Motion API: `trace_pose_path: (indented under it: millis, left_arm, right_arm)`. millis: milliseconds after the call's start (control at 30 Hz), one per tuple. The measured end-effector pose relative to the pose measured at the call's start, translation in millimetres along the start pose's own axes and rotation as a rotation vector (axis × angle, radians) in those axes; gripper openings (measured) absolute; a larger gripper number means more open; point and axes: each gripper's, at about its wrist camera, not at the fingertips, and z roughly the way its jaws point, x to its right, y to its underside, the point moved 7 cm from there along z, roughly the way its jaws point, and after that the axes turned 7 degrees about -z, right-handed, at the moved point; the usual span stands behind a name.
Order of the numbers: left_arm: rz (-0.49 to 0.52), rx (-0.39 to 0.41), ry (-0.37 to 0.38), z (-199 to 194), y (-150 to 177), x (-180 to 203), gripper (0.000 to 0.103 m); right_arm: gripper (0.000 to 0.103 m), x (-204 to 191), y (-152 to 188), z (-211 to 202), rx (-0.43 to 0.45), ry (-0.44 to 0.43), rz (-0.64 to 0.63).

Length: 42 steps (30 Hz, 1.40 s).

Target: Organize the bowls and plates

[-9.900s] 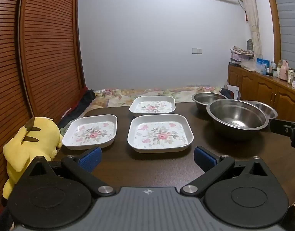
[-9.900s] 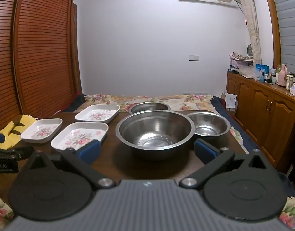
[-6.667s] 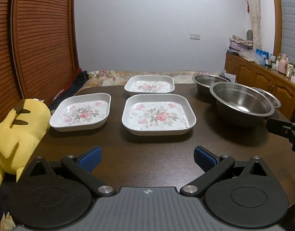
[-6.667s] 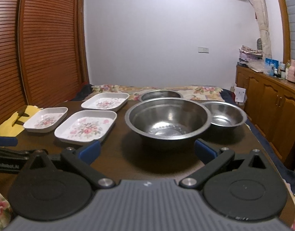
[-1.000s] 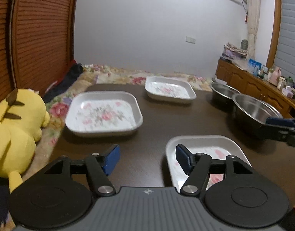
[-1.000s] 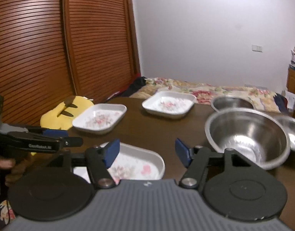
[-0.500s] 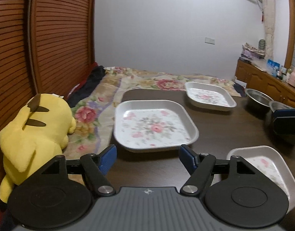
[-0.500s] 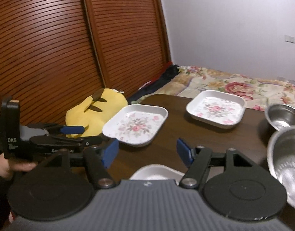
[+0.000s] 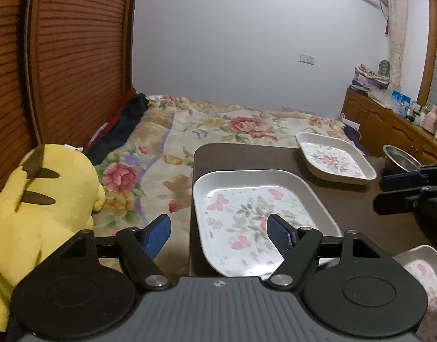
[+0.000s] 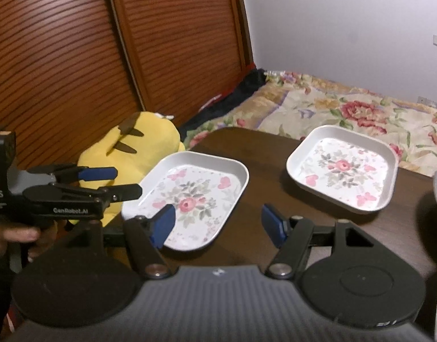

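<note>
The dark wooden table (image 9: 347,196) runs out ahead of both my tongs, with the flowered bedspread (image 9: 218,122) beyond its far edge and a yellow plush toy (image 9: 33,199) off to the left of my left tongs.

My left tongs (image 9: 218,229) stand wide open and grip nothing. The near floral plate (image 9: 255,211) lies flat just ahead of them at the table's left edge; its near left corner sits between the two blue pads, the right pad (image 9: 278,232) over the plate's painted bottom, the left pad out past the table edge. I cannot tell whether either pad touches it. Its long side runs away from me and slightly rightward.

My right tongs (image 10: 218,223) are also wide open and empty, over bare wood, the same plate (image 10: 190,196) just ahead to their left. A second floral plate (image 10: 344,168) rests farther ahead to the right, well apart from the first.

A third plate's corner (image 9: 421,268) shows close by my left tongs' right side. A steel bowl (image 9: 399,158) sits far right.
</note>
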Motion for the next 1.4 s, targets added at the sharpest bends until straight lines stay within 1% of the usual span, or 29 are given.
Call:
trace_pose_path:
  millis: [233, 333, 400, 433, 467, 533, 600, 633, 700, 733, 767, 867, 933, 1167, 1400]
  left_arm:
    - [-0.030, -0.033, 0.033, 22.3, 3.5, -16.9, 0.068]
    - [-0.041, -0.042, 0.048, 27.2, 5.9, -20.3, 0.063]
    - [-0.046, -0.047, 0.059, 29.4, 7.4, -20.6, 0.056]
    - [-0.046, -0.049, 0.064, 30.2, 8.5, -20.4, 0.054]
    - [-0.047, -0.051, 0.067, 31.5, 9.1, -20.1, 0.050]
    - [-0.048, -0.057, 0.074, 33.2, 10.6, -19.0, 0.045]
    - [-0.049, -0.057, 0.080, 34.0, 10.5, -18.7, 0.037]
    - [-0.050, -0.054, 0.077, 33.7, 10.2, -18.4, 0.036]
    - [-0.054, -0.052, 0.080, 33.0, 9.9, -18.2, 0.026]
    - [-0.056, -0.053, 0.083, 32.9, 9.9, -17.8, 0.024]
    - [-0.055, -0.055, 0.085, 32.6, 10.0, -17.1, 0.022]
    - [-0.044, -0.058, 0.069, 32.3, 11.3, -15.8, 0.018]
    - [-0.044, -0.059, 0.058, 31.8, 12.1, -15.7, 0.016]
    - [-0.032, -0.069, 0.041, 24.8, 11.5, -9.7, 0.015]
    - [-0.018, -0.057, 0.033, 14.1, 6.8, 3.6, 0.015]
  right_arm:
    - [0.067, 2.6, -0.5, 39.3, -0.064, -0.003, 0.014]
    - [0.064, 1.6, 1.0, 47.7, -0.080, -0.003, 0.003]
    - [0.056, 2.0, 2.9, 51.8, -0.092, -0.006, 0.002]
    - [0.055, 1.8, 4.2, 54.3, -0.102, -0.008, 0.002]
    - [0.050, 1.7, 5.0, 56.3, -0.109, -0.011, 0.001]
    - [0.047, 0.8, 6.6, 59.5, -0.121, -0.011, -0.006]
    - [0.039, 0.6, 7.4, 60.6, -0.128, -0.016, -0.008]
    - [0.038, 1.0, 7.7, 61.0, -0.131, -0.017, -0.008]
    - [0.031, 1.6, 8.3, 61.6, -0.133, -0.017, -0.008]
    - [0.030, 1.4, 8.8, 62.5, -0.136, -0.019, -0.007]
    - [0.024, 1.4, 9.2, 62.7, -0.137, -0.021, -0.006]
    - [0.020, 1.8, 8.8, 62.8, -0.137, -0.018, -0.008]
    - [0.015, 3.5, 8.5, 62.7, -0.137, -0.015, 0.000]
    - [0.013, 9.8, 7.1, 58.7, -0.139, -0.023, 0.045]
    - [0.013, 11.0, 3.7, 38.7, -0.102, -0.009, 0.042]
